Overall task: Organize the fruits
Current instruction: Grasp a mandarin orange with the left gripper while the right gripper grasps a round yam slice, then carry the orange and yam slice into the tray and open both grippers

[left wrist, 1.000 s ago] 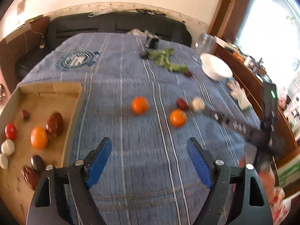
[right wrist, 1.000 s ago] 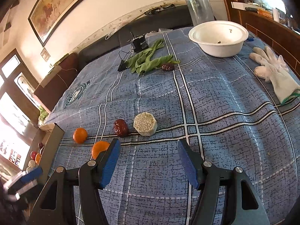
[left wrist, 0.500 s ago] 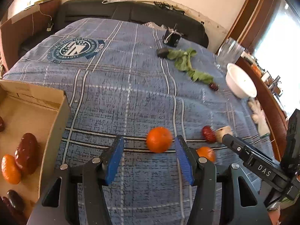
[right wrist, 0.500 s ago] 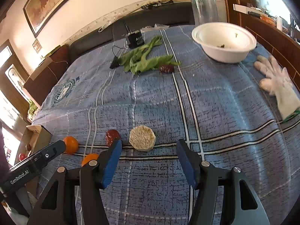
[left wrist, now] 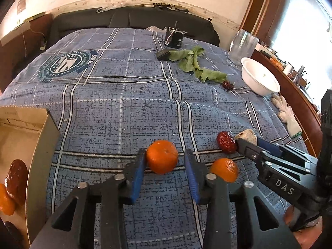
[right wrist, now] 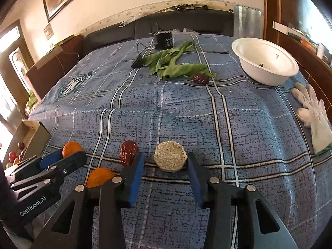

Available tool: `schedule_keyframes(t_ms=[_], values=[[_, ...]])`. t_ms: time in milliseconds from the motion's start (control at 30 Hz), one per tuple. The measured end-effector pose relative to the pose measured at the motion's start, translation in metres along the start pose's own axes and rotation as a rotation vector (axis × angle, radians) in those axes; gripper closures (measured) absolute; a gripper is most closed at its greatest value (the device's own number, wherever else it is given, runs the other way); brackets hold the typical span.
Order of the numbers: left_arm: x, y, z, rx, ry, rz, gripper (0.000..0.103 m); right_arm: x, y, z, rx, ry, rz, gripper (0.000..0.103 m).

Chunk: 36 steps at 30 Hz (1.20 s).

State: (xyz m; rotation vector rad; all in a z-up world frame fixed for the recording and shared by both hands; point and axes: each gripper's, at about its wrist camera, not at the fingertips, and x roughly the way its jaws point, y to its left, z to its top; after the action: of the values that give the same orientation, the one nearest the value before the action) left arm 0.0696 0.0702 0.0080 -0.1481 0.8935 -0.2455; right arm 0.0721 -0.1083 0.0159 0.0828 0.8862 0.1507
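An orange tangerine (left wrist: pixel 162 159) lies on the blue plaid cloth between the open fingers of my left gripper (left wrist: pixel 165 165); the left pad touches it, the right pad stands just off it. A second tangerine (left wrist: pixel 224 169) lies right of that gripper. A red date (left wrist: pixel 226 144) and a pale round slice (right wrist: pixel 170 159) lie beside it. My right gripper (right wrist: pixel 165 165) is open around the pale slice, not touching it, with the date (right wrist: pixel 128 152) at its left fingertip. A cardboard box (left wrist: pixel 44 132) at left holds several fruits.
Green leaves (right wrist: pixel 174 66) and another date (right wrist: pixel 200 78) lie at mid-table. A white bowl (right wrist: pixel 264 61), a glass jar (right wrist: pixel 247 22) and white gloves (right wrist: pixel 313 112) are at right. A black device (right wrist: pixel 164 39) stands at the far end.
Both grippers have moved forward and down. The left one now straddles the tangerine with narrower jaws; the right one now straddles the pale slice.
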Motion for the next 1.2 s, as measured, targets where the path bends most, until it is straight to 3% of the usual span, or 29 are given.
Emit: schedule_keyframes(t_ms=[300, 533, 700, 833, 1000, 1100, 1200], values=[[-0.004, 0.017, 0.0, -0.098, -0.02, -0.074, 0.075, -0.01, -0.008, -0.003, 0.05, -0.042, -0.01, 0.07], [-0.009, 0.013, -0.002, -0.087, -0.039, -0.067, 0.075, -0.021, -0.013, -0.009, 0.087, -0.061, -0.019, 0.07], [-0.021, 0.012, -0.006, -0.104, -0.045, -0.109, 0.075, -0.04, -0.011, -0.013, 0.16, -0.052, 0.08, 0.07], [-0.052, 0.013, -0.011, -0.144, -0.082, -0.178, 0.075, -0.064, 0.005, -0.022, 0.152, -0.075, 0.117, 0.069], [-0.099, 0.032, -0.023, -0.202, -0.129, -0.228, 0.075, -0.091, 0.05, -0.031, 0.027, -0.099, 0.124, 0.069], [-0.129, 0.057, -0.03, -0.234, -0.159, -0.183, 0.075, -0.103, 0.086, -0.035, -0.064, -0.115, 0.162, 0.069], [-0.159, 0.089, -0.043, -0.25, -0.195, -0.056, 0.075, -0.111, 0.13, -0.042, -0.173, -0.128, 0.193, 0.069]])
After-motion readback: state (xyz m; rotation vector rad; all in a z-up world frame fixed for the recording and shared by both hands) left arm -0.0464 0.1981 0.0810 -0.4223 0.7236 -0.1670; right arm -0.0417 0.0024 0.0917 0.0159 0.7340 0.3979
